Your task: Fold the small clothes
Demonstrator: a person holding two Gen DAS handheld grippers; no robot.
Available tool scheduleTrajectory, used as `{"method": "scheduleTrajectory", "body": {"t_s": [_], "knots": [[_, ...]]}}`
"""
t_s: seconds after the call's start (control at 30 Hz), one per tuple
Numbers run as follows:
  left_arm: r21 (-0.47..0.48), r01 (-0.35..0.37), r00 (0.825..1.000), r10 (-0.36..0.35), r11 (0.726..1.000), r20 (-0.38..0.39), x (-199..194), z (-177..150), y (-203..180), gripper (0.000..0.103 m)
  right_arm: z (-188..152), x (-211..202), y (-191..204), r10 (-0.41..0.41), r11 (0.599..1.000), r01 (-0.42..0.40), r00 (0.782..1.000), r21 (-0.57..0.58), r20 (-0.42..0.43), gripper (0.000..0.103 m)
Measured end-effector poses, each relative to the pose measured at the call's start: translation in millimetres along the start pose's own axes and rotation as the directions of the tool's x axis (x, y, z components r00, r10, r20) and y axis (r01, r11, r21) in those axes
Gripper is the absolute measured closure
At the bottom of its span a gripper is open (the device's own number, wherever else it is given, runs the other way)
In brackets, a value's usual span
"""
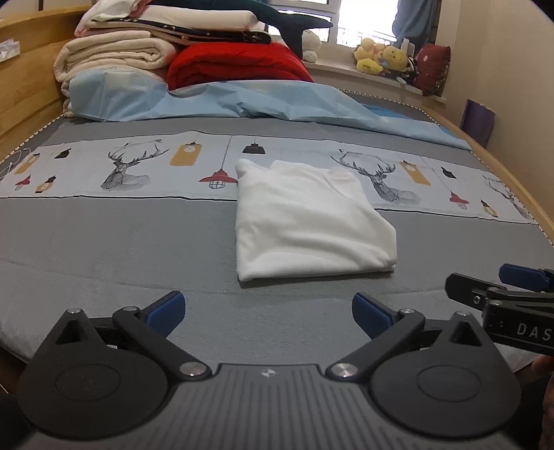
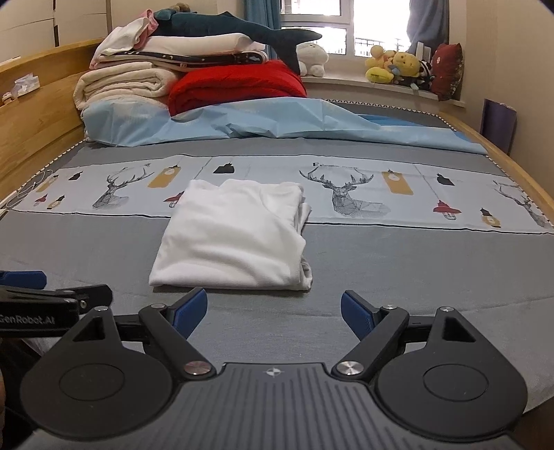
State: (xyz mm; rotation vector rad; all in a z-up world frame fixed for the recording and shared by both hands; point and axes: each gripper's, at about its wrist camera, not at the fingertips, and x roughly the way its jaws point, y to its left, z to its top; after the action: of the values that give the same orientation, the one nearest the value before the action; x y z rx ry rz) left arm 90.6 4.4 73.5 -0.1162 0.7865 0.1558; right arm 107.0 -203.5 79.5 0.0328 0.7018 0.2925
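1. A white garment (image 1: pixel 308 221) lies folded into a neat, roughly square packet on the bed (image 1: pixel 104 242), in the middle of the grey sheet, its far edge reaching onto the printed band of deer and lamps (image 1: pixel 128 169).
2. The left gripper (image 1: pixel 268 311) hangs just short of the near edge of the garment, jaws spread wide, with nothing between the blue pads and nothing in its hold.
3. The right gripper (image 2: pixel 273 309) sits beside it on the right, also spread wide and empty, its pads apart from the cloth; in the left view only its tip (image 1: pixel 502 287) shows at the right edge.
4. In the right view the garment (image 2: pixel 235 235) shows loose layered edges along its right side, while its near edge is a smooth fold.
5. At the far end of the bed a crumpled light blue sheet (image 1: pixel 242 100) lies across the width.
6. Behind it, far left, cream blankets (image 1: pixel 114 55) are stacked next to a red quilt (image 1: pixel 235 62), with a dark plush shark (image 2: pixel 242 29) on top.
7. Yellow plush toys (image 1: pixel 381 57) sit on the windowsill at the far right.
8. A wooden bed frame (image 2: pixel 38 121) runs along the left side.
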Motion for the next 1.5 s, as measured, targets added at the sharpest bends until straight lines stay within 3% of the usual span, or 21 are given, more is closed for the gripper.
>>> {"method": "scheduleTrajectory", "body": {"t_s": [0.3, 1.5], "knots": [[0.027, 0.0, 1.0, 0.0, 1.0, -0.004, 2, -2, -8, 0.0, 0, 5, 4, 0.019, 1.0, -0.019, 1.0, -0.003, -0.011, 0.017], [-0.014, 0.004, 1.0, -0.005, 1.0, -0.027, 6, -2, -3, 0.0, 0, 12, 0, 0.039, 0.999, -0.039, 0.999, 0.014, -0.031, 0.018]]}}
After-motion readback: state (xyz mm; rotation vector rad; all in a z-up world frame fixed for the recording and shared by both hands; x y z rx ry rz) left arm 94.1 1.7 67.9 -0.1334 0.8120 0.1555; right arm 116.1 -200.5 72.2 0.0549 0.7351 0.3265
